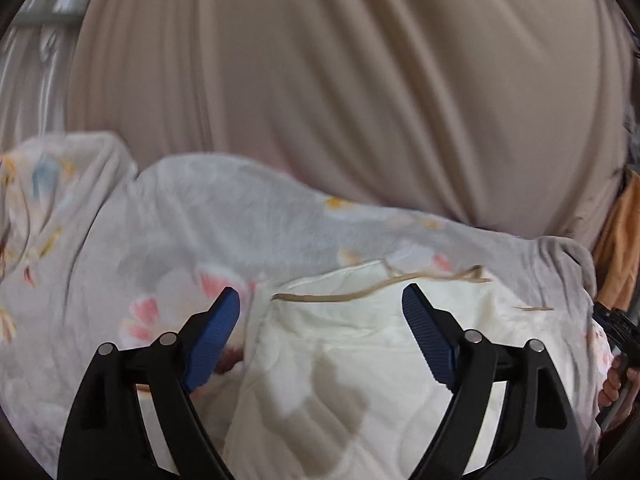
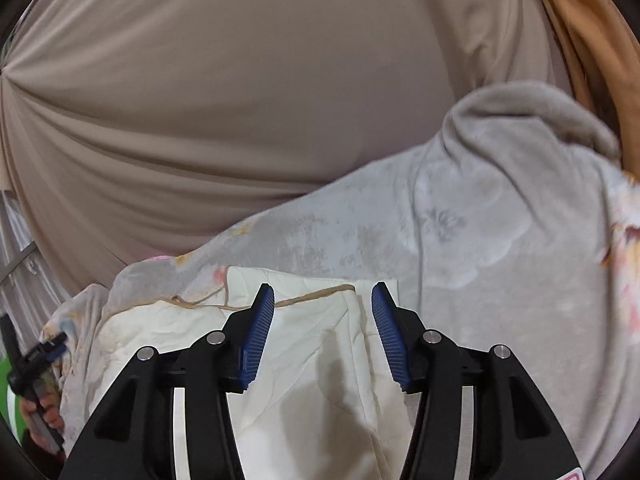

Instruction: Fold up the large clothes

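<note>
Left wrist view, near field: left gripper (image 1: 320, 300) at bottom centre, blue ribbed pads (image 1: 212, 344) spread wide, nothing pinched between them. Below and between the fingers lies the cream quilted garment (image 1: 352, 360), folded flat, filling the lower centre of the frame. A thin tan drawstring (image 1: 360, 294) trails across its far edge, ending in a loop toward the right. The gripper's shadow falls on the cloth.

Right wrist view, near field: right gripper (image 2: 323, 300) at bottom centre, jaws parted more narrowly than the left's, pads clear of the cloth as far as can be seen; nothing clamped. The same cream garment (image 2: 320, 360) lies under it, with a lengthwise crease running between the fingers. The drawstring (image 2: 312, 298) crosses just beyond the fingertips.

Mid field: the garment rests on a grey floral fleece blanket (image 1: 180, 220), which spreads to the left in the left view and humps up at the right (image 2: 500, 200) in the right view.

Each view alone shows the opposite tool: right edge of the left view, a hand (image 1: 616, 384) on a dark handle; lower left of the right view, a hand (image 2: 40, 412) likewise.

Far field: a taupe curtain (image 1: 340, 72) fills the upper frame in both. An orange cloth (image 2: 580, 20) is large at the upper right in the right view and only a sliver at the right edge in the left view.
</note>
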A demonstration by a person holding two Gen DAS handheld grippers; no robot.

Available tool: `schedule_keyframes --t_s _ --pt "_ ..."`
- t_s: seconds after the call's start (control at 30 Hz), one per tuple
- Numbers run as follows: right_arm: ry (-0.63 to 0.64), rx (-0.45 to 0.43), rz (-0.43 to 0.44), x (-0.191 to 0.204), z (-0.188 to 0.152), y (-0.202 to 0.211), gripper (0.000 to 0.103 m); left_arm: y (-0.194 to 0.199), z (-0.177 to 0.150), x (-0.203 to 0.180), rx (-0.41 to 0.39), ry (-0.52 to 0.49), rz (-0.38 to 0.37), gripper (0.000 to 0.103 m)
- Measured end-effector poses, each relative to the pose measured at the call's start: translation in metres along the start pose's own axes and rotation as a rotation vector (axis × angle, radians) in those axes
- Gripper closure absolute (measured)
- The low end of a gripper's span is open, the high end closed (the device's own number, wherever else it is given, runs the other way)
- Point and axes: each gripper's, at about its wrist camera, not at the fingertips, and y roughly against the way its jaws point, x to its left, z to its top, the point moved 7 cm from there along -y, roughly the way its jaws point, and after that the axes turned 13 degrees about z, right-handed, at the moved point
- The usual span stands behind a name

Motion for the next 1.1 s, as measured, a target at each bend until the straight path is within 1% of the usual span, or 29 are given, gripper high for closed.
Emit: schedule_keyframes --t_s 0.03,0.07,0.1,0.13,0.17,0.23,0.3,0.33,0.37,0.4,0.43,0.5,0.53,0.57,0.63,0.67,0.7,0.77,0.8,0.83,0.87,0.9,0.93,0.97,1.0,1.03,1.07,1.1 --pt "0.012 0.018 0.024 0.011 -0.002 -0.003 0.059 0.005 0.001 -0.012 0.003 -0.013 -0.030 0.022" --pt "0.036 0.050 0.061 0.028 -0.008 -0.009 0.060 0.007 -0.002 -0.029 0.018 -0.034 -0.073 0.022" --pt "0.065 0.073 0.081 0.042 -0.014 -0.016 0.064 0.005 -0.005 -0.045 0.037 -0.057 -0.104 0.021" --pt "0.108 0.100 0.103 0.061 -0.024 -0.024 0.065 0.000 -0.015 -0.070 0.066 -0.103 -0.138 0.021" --pt "0.151 0.130 0.122 0.078 -0.033 -0.033 0.066 -0.006 -0.024 -0.086 0.081 -0.142 -0.150 0.021" --pt "0.275 0.216 0.157 0.116 -0.064 -0.060 0.068 -0.027 -0.050 -0.123 0.112 -0.262 -0.135 0.021" --pt "0.378 0.287 0.167 0.138 -0.088 -0.083 0.070 -0.057 -0.078 -0.147 0.137 -0.390 -0.068 0.021" --pt "0.419 0.307 0.157 0.142 -0.097 -0.092 0.072 -0.069 -0.086 -0.150 0.139 -0.423 -0.029 0.021" --pt "0.454 0.318 0.130 0.140 -0.101 -0.101 0.072 -0.083 -0.093 -0.148 0.143 -0.433 0.000 0.021" --pt "0.460 0.322 0.112 0.134 -0.101 -0.107 0.071 -0.091 -0.094 -0.142 0.152 -0.412 -0.009 0.020" --pt "0.440 0.320 0.083 0.120 -0.095 -0.112 0.071 -0.097 -0.092 -0.135 0.168 -0.378 -0.018 0.019" --pt "0.336 0.308 0.051 0.085 -0.081 -0.114 0.072 -0.108 -0.081 -0.114 0.207 -0.293 -0.041 0.017" --pt "0.278 0.299 0.020 0.066 -0.073 -0.113 0.078 -0.112 -0.076 -0.102 0.207 -0.273 -0.003 0.018" --pt "0.214 0.288 -0.017 0.043 -0.065 -0.111 0.083 -0.118 -0.072 -0.087 0.195 -0.269 0.058 0.018" --pt "0.102 0.282 0.001 0.018 -0.056 -0.105 0.092 -0.126 -0.067 -0.063 0.207 -0.217 0.069 0.018" --pt "0.048 0.283 0.010 0.007 -0.051 -0.101 0.094 -0.128 -0.063 -0.049 0.218 -0.178 0.097 0.018" --pt "0.027 0.271 -0.014 0.002 -0.047 -0.095 0.094 -0.128 -0.056 -0.033 0.219 -0.131 0.118 0.023" --pt "0.014 0.214 -0.055 -0.002 -0.034 -0.078 0.083 -0.125 -0.044 -0.008 0.217 -0.045 0.103 0.023" --pt "0.008 0.187 -0.064 -0.005 -0.026 -0.072 0.070 -0.123 -0.036 0.004 0.220 0.001 0.104 0.022" --pt "-0.004 0.160 -0.074 -0.007 -0.018 -0.066 0.055 -0.124 -0.032 0.013 0.220 0.030 0.116 0.018" --pt "-0.028 0.140 -0.081 -0.011 -0.010 -0.064 0.048 -0.125 -0.026 0.022 0.219 0.063 0.123 0.017" --pt "-0.054 0.141 -0.078 -0.016 -0.005 -0.066 0.040 -0.128 -0.023 0.029 0.226 0.092 0.108 0.016" --pt "-0.082 0.164 -0.059 -0.020 -0.004 -0.073 0.039 -0.133 -0.023 0.029 0.250 0.107 0.085 0.015" --pt "-0.110 0.194 -0.048 -0.028 -0.007 -0.082 0.039 -0.141 -0.026 0.028 0.300 0.121 0.055 0.015" --pt "-0.128 0.223 -0.046 -0.032 -0.011 -0.091 0.039 -0.151 -0.033 0.027 0.358 0.148 0.029 0.021" --pt "-0.144 0.267 -0.058 -0.037 -0.018 -0.103 0.041 -0.157 -0.038 0.025 0.399 0.167 0.010 0.041" --pt "-0.144 0.300 -0.069 -0.038 -0.025 -0.110 0.048 -0.160 -0.041 0.023 0.425 0.175 0.008 0.051" --pt "-0.129 0.309 -0.062 -0.035 -0.026 -0.112 0.073 -0.159 -0.039 0.021 0.419 0.172 0.005 0.071"
